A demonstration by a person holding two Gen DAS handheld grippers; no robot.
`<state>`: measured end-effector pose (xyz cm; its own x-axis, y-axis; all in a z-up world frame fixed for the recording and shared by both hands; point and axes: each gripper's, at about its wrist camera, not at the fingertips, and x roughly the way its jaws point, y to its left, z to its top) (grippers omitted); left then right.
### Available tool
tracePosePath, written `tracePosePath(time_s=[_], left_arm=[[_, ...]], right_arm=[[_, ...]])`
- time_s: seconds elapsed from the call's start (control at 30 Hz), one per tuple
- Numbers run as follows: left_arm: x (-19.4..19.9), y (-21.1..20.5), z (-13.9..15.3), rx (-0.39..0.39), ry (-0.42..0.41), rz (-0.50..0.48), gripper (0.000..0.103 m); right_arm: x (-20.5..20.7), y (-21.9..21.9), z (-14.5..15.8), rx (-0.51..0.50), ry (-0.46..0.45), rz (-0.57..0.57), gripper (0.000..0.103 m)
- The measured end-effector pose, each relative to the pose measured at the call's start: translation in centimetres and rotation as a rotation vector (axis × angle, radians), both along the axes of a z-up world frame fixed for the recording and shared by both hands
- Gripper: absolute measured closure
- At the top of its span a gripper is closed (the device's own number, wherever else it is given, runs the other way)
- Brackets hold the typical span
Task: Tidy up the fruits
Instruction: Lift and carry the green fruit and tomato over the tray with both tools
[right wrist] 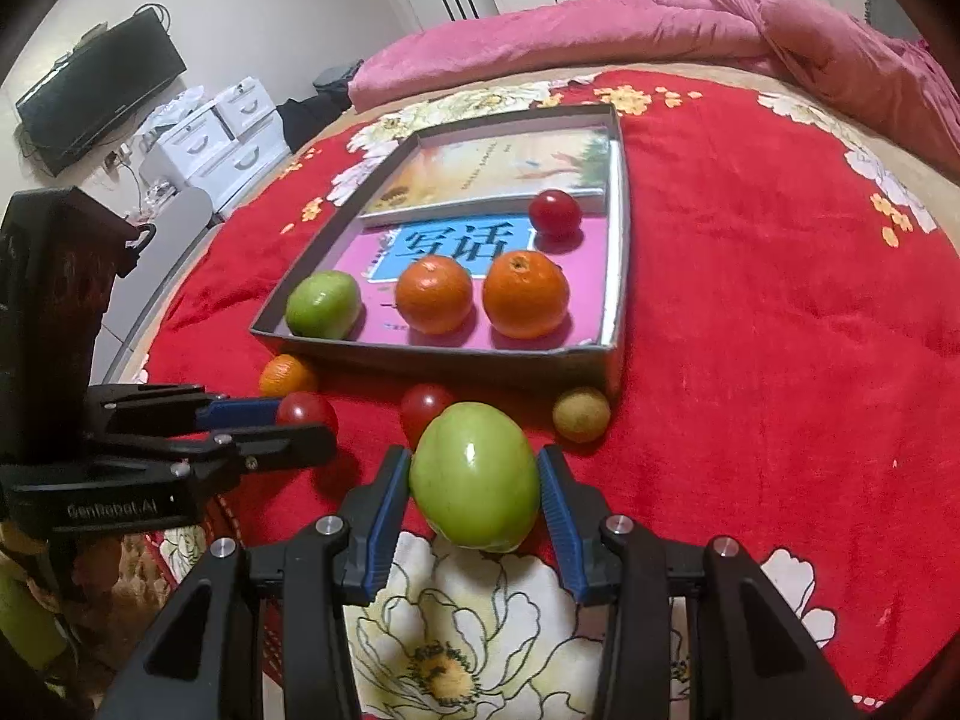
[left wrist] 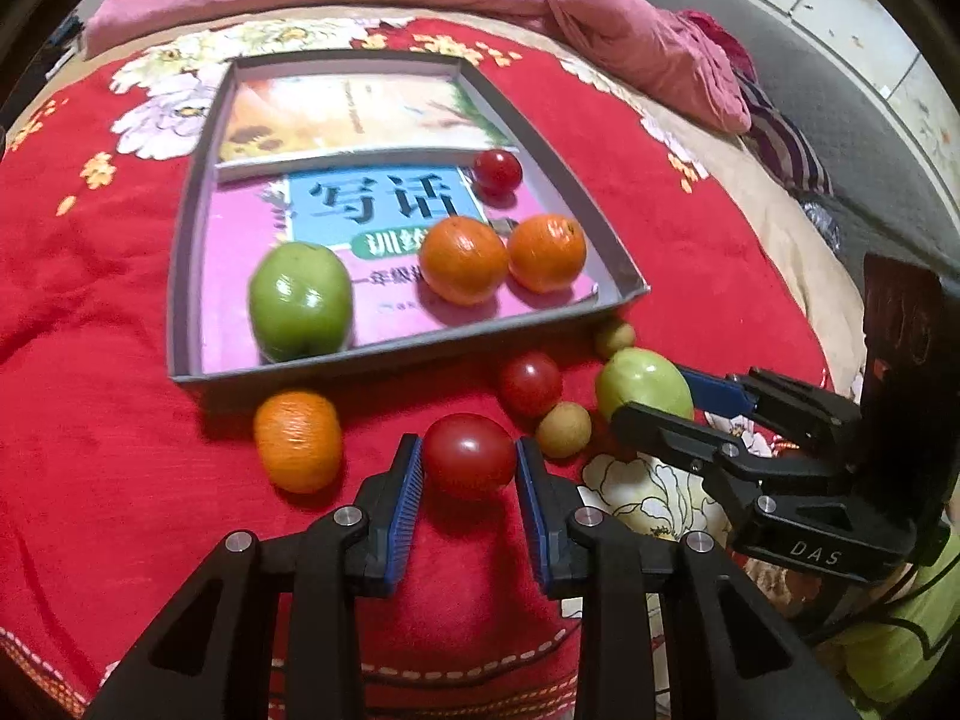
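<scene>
The left gripper point(left wrist: 469, 457) grips a red tomato point(left wrist: 469, 455), with both blue pads pressed against its sides. The right gripper point(right wrist: 475, 483) is closed on a green apple point(right wrist: 475, 475), its pads touching both flanks of the fruit. Both fruits sit just above the red flowered blanket point(right wrist: 750, 360) that covers the bed, near the blanket's front edge.

A shallow grey box point(left wrist: 180, 276) lies on the blanket beyond the grippers. Two books point(left wrist: 372, 114) line its floor. Along the box's near wall, from left to right, stand a second green apple point(left wrist: 300, 300) and two oranges point(left wrist: 463, 261), the oranges touching each other. A small tomato point(left wrist: 497, 171) rests further back, beside the box's right wall.

Outside the box, on the blanket along its near wall, lie a third orange point(left wrist: 298, 441) near the left corner, another tomato point(left wrist: 530, 383) near the middle, and two small tan round fruits point(left wrist: 563, 429), one of them at the box's right near corner.

A pink quilt point(right wrist: 600, 30) is bunched along the far edge of the bed.
</scene>
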<state>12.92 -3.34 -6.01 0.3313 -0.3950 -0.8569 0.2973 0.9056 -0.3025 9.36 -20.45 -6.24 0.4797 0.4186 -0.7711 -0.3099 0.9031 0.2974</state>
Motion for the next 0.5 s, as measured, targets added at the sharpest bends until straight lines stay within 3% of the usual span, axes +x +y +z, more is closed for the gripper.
tracePosePath(time_s=[0.5], left_arm=[[-0.6,1.2,2.2,0.000,-0.052,0.032,0.071]], right_arm=[[-0.9,1.5,1.9,-0.004,-0.054,0.040,0.059]])
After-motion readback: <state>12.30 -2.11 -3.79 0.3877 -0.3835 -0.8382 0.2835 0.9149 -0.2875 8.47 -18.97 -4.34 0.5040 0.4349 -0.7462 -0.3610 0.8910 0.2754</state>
